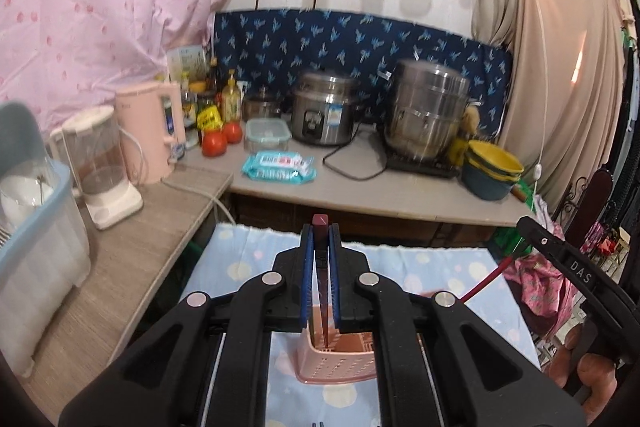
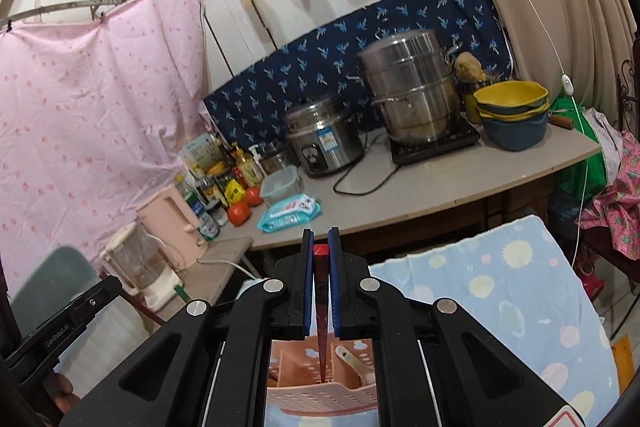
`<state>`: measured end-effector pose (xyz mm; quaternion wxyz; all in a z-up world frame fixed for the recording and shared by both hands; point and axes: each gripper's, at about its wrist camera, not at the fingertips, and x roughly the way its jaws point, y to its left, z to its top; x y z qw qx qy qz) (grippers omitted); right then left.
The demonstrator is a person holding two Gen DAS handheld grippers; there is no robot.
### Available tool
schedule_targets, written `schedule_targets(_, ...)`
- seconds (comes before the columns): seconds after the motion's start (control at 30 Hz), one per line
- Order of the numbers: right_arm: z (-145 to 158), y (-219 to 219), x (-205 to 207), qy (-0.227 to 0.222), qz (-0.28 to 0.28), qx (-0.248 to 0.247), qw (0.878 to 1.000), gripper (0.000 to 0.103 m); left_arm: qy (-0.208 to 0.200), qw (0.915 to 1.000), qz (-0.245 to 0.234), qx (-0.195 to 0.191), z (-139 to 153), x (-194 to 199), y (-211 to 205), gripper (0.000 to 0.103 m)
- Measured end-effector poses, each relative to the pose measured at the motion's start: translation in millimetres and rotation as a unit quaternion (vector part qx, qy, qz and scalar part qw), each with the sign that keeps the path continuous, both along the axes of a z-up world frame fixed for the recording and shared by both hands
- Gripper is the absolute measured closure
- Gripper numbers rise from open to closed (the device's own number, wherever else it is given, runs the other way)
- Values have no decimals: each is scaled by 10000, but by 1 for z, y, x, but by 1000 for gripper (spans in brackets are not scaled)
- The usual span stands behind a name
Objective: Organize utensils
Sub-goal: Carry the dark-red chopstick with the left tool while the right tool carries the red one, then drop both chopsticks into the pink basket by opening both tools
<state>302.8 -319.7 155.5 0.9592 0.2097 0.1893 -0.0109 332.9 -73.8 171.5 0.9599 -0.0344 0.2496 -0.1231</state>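
The letters "DAS" stand in white on the black arm of the right hand-held gripper (image 1: pixel 576 259), seen from the left wrist. The labels on the rice cooker (image 1: pixel 325 115), wipes packet (image 1: pixel 279 167) and bottles (image 1: pixel 230 99) are too blurred to read.

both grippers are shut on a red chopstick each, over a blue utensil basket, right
Not quite: the basket is pink, not blue, as the right wrist view shows. The left gripper and right gripper are each shut on a red chopstick above it.

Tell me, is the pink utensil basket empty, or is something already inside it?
Not empty. In the right wrist view the pink basket holds a pale utensil in one compartment. What kind of utensil it is cannot be told.
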Motion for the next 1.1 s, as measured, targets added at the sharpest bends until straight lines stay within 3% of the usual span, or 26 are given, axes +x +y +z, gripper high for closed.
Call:
schedule_targets(0.27, -27, -1, 14, 299, -9, -24, 9995, 93, 328, 9994, 39, 37, -23, 13, -1, 95)
schedule_targets(0.33, -27, -1, 13, 283, -75, -22, 9996, 83, 417, 9991, 89, 35, -26, 15, -1, 85)
schedule_targets(0.4, -27, -2, 10, 257, -121, -27, 9996, 68, 457, 9988, 198, 17, -28, 14, 1, 51)
schedule_targets(0.43, -26, -1, 7, 222, -146, -40, 9996, 62, 416, 9988, 254, -3, -28, 12, 3, 50)
schedule_targets(1.1, -39, 37, -62, 468, 237, -369, 9979, 62, 443, 9988, 177, 94, -29, -48, 10, 50)
